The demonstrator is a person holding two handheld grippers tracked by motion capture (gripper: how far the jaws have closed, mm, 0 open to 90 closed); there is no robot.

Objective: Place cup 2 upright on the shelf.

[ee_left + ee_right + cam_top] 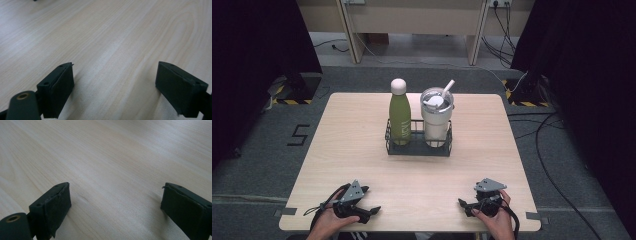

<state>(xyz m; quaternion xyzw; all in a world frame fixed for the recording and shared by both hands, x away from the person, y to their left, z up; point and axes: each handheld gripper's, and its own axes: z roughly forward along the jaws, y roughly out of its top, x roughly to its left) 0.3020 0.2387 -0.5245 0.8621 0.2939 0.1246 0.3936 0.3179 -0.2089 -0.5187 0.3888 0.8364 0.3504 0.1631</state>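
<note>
A green bottle (400, 116) with a pale cap stands upright in the left half of a black wire caddy (417, 146) at the table's middle. Beside it in the right half stands a steel tumbler (436, 118) with a white straw. My left gripper (371, 212) rests on the table near the front left edge, held by a hand, its jaws wide apart. In the left gripper view the left gripper (113, 85) has only bare wood between its jaws. My right gripper (463, 205) rests near the front right, also open, and in the right gripper view the right gripper (115, 206) holds nothing.
The light wooden table (362, 150) stands on grey carpet. Black curtains hang at both sides, and cables run over the floor at the right (552, 165). A wooden desk frame (412, 25) stands behind the table.
</note>
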